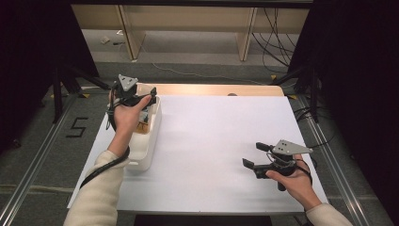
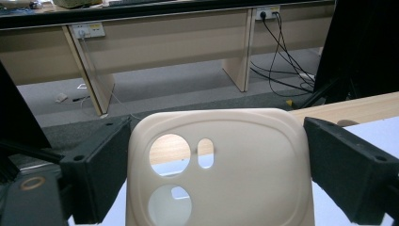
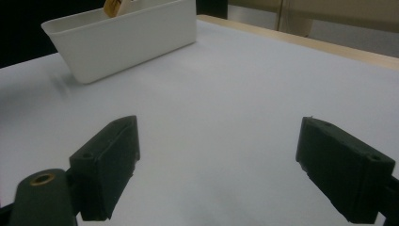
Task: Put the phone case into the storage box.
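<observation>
floor: grey carpet (image 1: 197, 56) | furniture: wooden desk (image 2: 164, 37) | cables (image 2: 282, 52) on floor

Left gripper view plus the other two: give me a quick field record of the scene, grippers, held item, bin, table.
left gripper: over the bin's far end, jaws on either side of the phone case
phone case: cream, camera cutouts, upright between the jaws; contact not clear
right gripper: open, holds nothing, above bare table near the right edge
bin: white, at table's left edge, something yellowish inside
table: white top

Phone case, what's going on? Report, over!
Left gripper jaws around cream phone case, above white bin. Right gripper open, empty, over table. Nothing in the way.
</observation>
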`<state>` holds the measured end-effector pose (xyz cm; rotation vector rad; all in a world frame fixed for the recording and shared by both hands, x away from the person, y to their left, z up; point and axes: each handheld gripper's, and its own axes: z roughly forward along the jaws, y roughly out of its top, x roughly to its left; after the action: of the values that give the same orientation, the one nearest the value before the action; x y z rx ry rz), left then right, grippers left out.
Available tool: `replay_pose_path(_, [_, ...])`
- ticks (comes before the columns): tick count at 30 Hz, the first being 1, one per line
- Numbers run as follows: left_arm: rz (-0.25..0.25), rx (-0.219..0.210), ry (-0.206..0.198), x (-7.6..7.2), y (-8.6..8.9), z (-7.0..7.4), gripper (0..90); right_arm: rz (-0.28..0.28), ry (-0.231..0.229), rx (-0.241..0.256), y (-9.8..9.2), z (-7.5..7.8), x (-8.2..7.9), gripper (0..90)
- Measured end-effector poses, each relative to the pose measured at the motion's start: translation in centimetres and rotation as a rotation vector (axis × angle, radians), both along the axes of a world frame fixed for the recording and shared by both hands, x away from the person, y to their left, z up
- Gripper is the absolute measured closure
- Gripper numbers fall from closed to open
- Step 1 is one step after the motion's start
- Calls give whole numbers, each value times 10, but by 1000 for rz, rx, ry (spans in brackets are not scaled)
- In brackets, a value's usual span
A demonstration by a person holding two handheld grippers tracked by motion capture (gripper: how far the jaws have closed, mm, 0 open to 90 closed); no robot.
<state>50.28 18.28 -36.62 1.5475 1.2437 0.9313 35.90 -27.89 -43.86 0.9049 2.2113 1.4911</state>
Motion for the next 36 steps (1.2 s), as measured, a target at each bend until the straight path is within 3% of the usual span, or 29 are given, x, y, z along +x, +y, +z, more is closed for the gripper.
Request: replay_pose_path(36, [3, -14, 25, 10, -3, -7, 109, -5, 4, -4, 1, 0, 0, 150])
